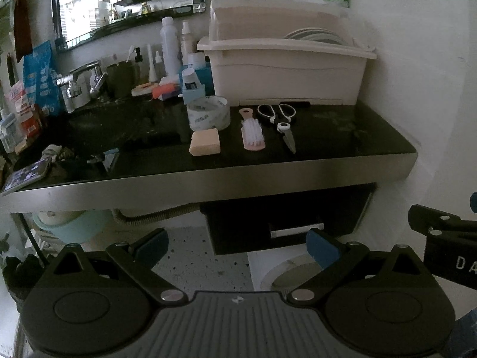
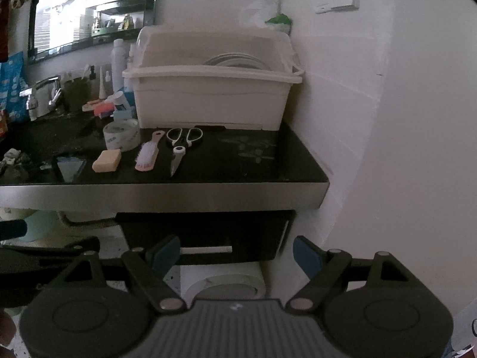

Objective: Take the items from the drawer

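A black drawer (image 1: 283,217) with a silver handle (image 1: 296,229) hangs shut under the dark counter (image 1: 328,146); it also shows in the right wrist view (image 2: 205,232). On the counter lie a tape roll (image 1: 208,112), a soap bar (image 1: 205,142), a pink brush (image 1: 252,129) and scissors (image 1: 281,122). My left gripper (image 1: 237,249) is open and empty, in front of and below the drawer. My right gripper (image 2: 237,256) is open and empty, level with the drawer front, and shows at the right edge of the left wrist view (image 1: 444,238).
A beige dish rack (image 1: 283,59) with plates stands at the back of the counter. A faucet (image 1: 80,80), bottles and clutter sit to the left. A phone (image 1: 26,174) lies at the counter's left edge. A white bin (image 2: 223,280) stands below the drawer.
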A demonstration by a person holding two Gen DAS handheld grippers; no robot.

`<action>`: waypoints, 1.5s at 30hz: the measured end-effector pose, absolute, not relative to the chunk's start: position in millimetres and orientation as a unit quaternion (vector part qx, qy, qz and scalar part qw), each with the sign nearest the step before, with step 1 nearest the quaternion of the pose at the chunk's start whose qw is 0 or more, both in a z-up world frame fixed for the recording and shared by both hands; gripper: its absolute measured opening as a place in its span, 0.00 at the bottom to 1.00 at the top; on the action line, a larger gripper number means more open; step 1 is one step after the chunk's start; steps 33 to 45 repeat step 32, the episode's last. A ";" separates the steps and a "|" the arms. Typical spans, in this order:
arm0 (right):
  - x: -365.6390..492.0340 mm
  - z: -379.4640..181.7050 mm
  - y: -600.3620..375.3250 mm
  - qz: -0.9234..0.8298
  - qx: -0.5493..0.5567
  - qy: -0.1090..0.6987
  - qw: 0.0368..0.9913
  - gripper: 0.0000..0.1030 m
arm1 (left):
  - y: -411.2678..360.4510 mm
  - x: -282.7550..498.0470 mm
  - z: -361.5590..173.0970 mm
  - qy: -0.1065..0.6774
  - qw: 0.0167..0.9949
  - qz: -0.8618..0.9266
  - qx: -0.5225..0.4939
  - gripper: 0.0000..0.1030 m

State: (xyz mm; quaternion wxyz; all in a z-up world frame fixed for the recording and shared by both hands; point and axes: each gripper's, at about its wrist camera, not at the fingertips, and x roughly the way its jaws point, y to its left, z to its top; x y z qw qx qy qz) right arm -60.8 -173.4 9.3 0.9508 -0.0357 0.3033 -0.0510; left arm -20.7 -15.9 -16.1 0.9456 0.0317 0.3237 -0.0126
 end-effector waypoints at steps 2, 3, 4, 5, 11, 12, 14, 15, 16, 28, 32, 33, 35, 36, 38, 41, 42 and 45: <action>-61.3 9.1 -172.5 -0.050 -0.037 0.304 0.951 0.80 | -15.6 -21.4 -15.4 0.323 0.946 -0.013 0.032 0.97; -61.6 9.1 -172.1 -0.050 -0.037 0.304 0.951 0.80 | -15.6 -21.7 -15.3 0.322 0.946 -0.012 0.032 0.97; -61.8 9.1 -171.7 -0.050 -0.038 0.304 0.951 0.80 | -15.5 -21.8 -15.1 0.321 0.946 -0.011 0.032 0.97; -62.1 9.1 -171.3 -0.049 -0.039 0.304 0.951 0.80 | -15.5 -21.9 -14.9 0.321 0.947 -0.011 0.032 0.97; -63.4 8.9 -168.4 -0.048 -0.038 0.304 0.951 0.80 | -14.4 -20.8 -13.7 0.321 0.947 -0.011 0.026 0.97; -63.4 8.8 -168.0 -0.048 -0.038 0.303 0.951 0.80 | -14.2 -20.9 -13.5 0.321 0.947 -0.010 0.026 0.97; -63.5 8.5 -167.0 -0.047 -0.037 0.304 0.951 0.80 | -13.8 -21.0 -13.5 0.320 0.947 -0.009 0.025 0.97; -63.5 8.2 -166.5 -0.046 -0.037 0.304 0.951 0.80 | -13.6 -21.0 -13.4 0.320 0.947 -0.009 0.025 0.97; -63.5 8.0 -165.9 -0.046 -0.037 0.304 0.951 0.80 | -13.4 -21.0 -13.3 0.320 0.947 -0.008 0.025 0.97; -63.1 6.1 -163.1 -0.042 -0.035 0.306 0.950 0.80 | -11.2 -19.5 -11.9 0.321 0.947 -0.002 0.016 0.97; -63.7 6.0 -162.8 -0.041 -0.034 0.306 0.951 0.80 | -12.0 -19.6 -12.4 0.321 0.947 0.001 0.017 0.97; -63.7 6.0 -162.8 -0.041 -0.034 0.306 0.951 0.80 | -12.0 -19.6 -12.4 0.321 0.947 0.001 0.017 0.97; -63.7 6.0 -162.8 -0.041 -0.034 0.306 0.951 0.80 | -12.0 -19.6 -12.4 0.321 0.947 0.001 0.017 0.97; -63.7 6.0 -162.8 -0.041 -0.034 0.306 0.951 0.80 | -12.0 -19.6 -12.4 0.321 0.947 0.001 0.017 0.97; -63.7 6.0 -162.8 -0.041 -0.034 0.306 0.951 0.80 | -12.0 -19.6 -12.4 0.321 0.947 0.001 0.017 0.97; -63.7 6.0 -162.8 -0.041 -0.034 0.306 0.951 0.80 | -12.0 -19.6 -12.4 0.321 0.947 0.001 0.017 0.97; -63.7 6.0 -162.8 -0.041 -0.034 0.306 0.951 0.80 | -12.0 -19.6 -12.4 0.321 0.947 0.001 0.017 0.97; -63.7 6.0 -162.8 -0.041 -0.034 0.306 0.951 0.80 | -12.0 -19.6 -12.4 0.321 0.947 0.001 0.017 0.97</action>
